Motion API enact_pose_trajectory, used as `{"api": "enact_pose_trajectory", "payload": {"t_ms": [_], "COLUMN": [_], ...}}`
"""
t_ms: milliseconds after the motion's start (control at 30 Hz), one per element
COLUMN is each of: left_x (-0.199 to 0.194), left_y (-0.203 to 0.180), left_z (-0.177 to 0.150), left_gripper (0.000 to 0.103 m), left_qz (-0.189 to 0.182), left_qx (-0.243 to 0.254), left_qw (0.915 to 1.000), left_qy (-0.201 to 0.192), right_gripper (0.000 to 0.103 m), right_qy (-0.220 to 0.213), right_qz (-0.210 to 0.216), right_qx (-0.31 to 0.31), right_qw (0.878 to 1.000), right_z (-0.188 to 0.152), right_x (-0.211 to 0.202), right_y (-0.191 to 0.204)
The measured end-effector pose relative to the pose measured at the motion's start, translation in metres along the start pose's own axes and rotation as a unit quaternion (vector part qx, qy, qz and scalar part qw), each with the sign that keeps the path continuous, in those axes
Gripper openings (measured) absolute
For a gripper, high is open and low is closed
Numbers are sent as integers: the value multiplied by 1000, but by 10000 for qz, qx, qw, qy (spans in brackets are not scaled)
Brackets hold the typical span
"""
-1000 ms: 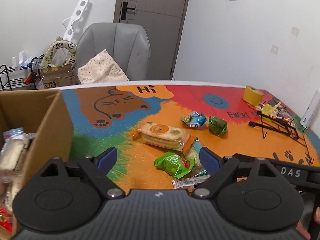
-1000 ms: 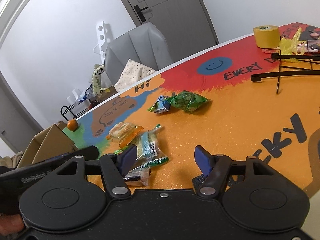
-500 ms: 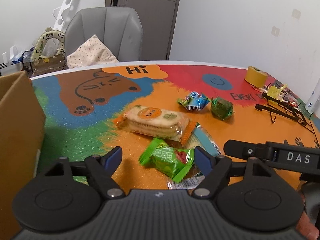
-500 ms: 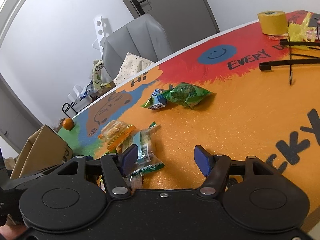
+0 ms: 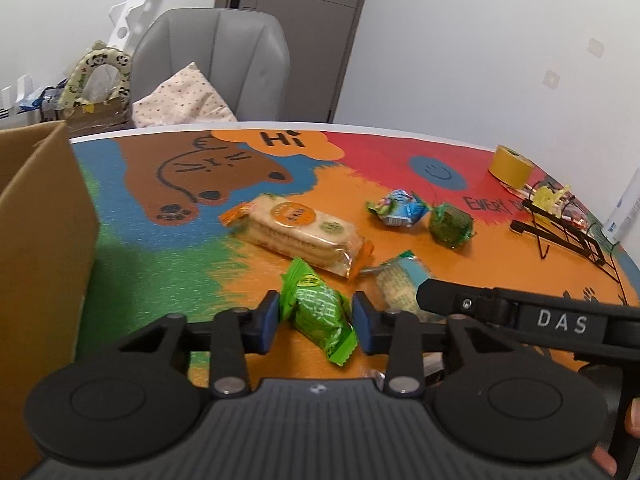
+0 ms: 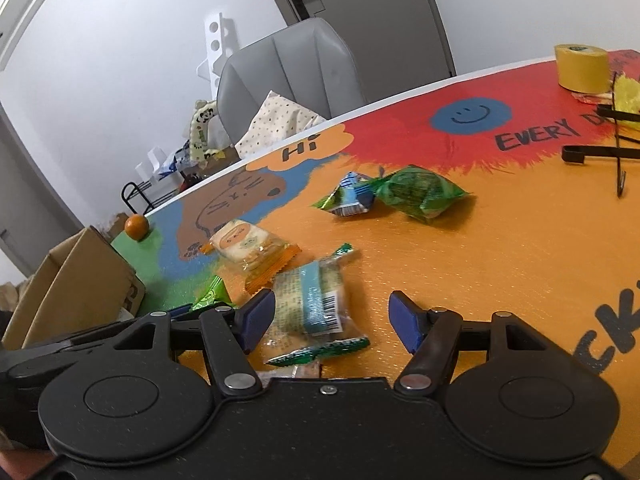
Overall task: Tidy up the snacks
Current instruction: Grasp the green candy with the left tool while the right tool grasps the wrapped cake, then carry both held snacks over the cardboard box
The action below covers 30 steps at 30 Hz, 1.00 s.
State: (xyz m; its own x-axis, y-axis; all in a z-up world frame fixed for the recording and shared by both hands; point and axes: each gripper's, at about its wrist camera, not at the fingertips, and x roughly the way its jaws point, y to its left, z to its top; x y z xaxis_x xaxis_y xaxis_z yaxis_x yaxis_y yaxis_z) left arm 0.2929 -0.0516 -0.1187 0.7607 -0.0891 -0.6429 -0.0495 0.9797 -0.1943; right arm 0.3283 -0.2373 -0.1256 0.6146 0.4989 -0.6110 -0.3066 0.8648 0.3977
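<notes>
My left gripper (image 5: 315,320) is shut on a bright green snack packet (image 5: 320,312) lying on the table; its edge shows in the right wrist view (image 6: 210,298). My right gripper (image 6: 332,318) is open, with a clear packet with a blue band (image 6: 312,304) between its fingers, not gripped. An orange cracker pack (image 5: 298,234) lies just beyond. A blue-green candy (image 5: 398,209) and a dark green packet (image 5: 451,225) lie farther right. A cardboard box (image 5: 36,248) stands at the left.
A yellow tape roll (image 5: 510,166) and a black wire rack (image 5: 560,232) sit at the table's far right. A small orange (image 6: 137,227) rests near the box. A grey chair (image 5: 212,68) stands behind the table.
My left gripper moved forward and closed its fingers on the bright green packet. My right gripper moved left so that the blue-banded packet lies between its open fingers.
</notes>
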Motion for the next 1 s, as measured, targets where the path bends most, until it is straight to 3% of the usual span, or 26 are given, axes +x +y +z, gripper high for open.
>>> {"api": "enact_pose_trajectory", "payload": {"t_ms": [267, 367, 500, 1000], "left_x": [-20, -29, -40, -94], "left_y": [14, 21, 24, 23], "left_z": [-1, -1, -4, 0], "left_gripper": [25, 25, 24, 24], "left_qz": [80, 127, 144, 111], "left_qx": [-208, -314, -410, -412], "left_qw": [9996, 9991, 9985, 9958], "left_qy": [-194, -272, -345, -816], "right_gripper": [68, 52, 44, 44], "right_qy": [94, 121, 181, -367], "right_qz": [-415, -674, -567, -378], "right_qx": [-567, -851, -768, -617], "right_qw": [9975, 9940, 9953, 9967], "right_z": [-4, -7, -8, -6], "right_x": [11, 12, 4, -44], "right_y": [24, 34, 32, 55]}}
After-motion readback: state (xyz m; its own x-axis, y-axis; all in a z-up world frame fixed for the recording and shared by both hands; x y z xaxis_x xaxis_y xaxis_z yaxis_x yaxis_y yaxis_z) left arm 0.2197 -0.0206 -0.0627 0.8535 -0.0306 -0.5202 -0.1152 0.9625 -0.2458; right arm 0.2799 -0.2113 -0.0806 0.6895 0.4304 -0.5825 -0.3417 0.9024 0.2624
